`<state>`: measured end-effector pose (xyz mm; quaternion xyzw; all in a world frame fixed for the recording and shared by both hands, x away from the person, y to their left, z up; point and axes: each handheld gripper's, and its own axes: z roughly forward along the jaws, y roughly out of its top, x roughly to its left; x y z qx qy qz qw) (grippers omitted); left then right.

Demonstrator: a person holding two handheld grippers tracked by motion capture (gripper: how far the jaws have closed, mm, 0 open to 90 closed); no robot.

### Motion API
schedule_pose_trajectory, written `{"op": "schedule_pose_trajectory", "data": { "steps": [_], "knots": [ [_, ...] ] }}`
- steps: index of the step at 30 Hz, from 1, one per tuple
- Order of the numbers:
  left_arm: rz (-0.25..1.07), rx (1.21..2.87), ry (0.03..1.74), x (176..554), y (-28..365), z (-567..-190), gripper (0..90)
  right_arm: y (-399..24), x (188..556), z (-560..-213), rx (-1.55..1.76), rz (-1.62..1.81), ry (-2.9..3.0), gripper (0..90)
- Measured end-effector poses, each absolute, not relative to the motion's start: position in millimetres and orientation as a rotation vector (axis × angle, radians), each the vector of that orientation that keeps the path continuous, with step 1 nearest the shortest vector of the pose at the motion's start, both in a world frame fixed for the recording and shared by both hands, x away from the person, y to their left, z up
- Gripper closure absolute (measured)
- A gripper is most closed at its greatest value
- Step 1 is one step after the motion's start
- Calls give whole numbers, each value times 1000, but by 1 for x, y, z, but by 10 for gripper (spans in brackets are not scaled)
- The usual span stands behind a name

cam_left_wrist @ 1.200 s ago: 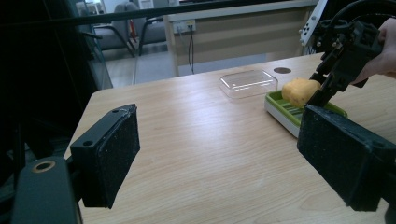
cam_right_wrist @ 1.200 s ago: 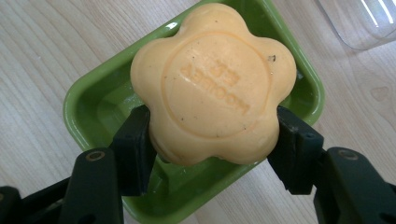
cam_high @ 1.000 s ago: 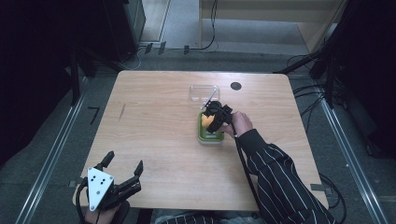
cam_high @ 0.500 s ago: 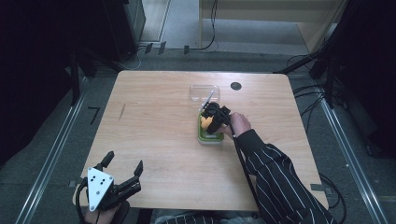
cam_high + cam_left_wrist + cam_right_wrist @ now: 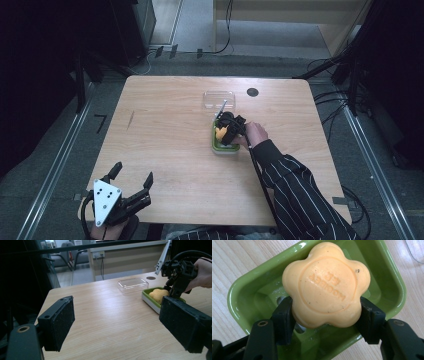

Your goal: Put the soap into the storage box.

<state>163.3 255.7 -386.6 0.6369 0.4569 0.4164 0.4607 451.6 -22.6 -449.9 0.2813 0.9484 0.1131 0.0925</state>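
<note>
1. Right gripper [image 5: 325, 308]: two black jaws with matte pads pinch one soap [image 5: 325, 285] by its sides, just above one dish [image 5: 244, 290].
2. Soap: a pale orange bar shaped like a flower with rounded lobes, smooth and waxy, with raised lettering in a round centre and a few dark specks.
3. Dish: glossy green plastic, rectangular with rounded corners and a raised rim, holes showing in its floor; in the high view it sits on a pale base right of the table's [image 5: 165, 150] middle.
4. Lid [image 5: 219, 99]: one clear plastic rectangle with rounded corners lies just beyond the dish, apart from it.
5. Table: one light wood-grain top, matte, with one small dark round disc [image 5: 252, 92] near the far edge.
6. Left gripper [image 5: 131, 185]: its two jaws stand spread with nothing between them, at the table's near left corner; the pads [image 5: 62, 322] are black, flat and rough like foam. One grey three-cornered plate tops it.
7. Sleeve [image 5: 300, 190]: dark with thin pale stripes, on the right arm.
</note>
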Motion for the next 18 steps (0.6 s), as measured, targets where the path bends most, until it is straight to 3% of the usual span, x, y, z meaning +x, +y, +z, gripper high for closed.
{"op": "schedule_pose_trajectory", "data": {
  "steps": [18],
  "knots": [
    [1023, 1564, 1125, 163, 256, -386, 136, -27, 444, -430, 831, 371, 2776, 200]
  ]
}}
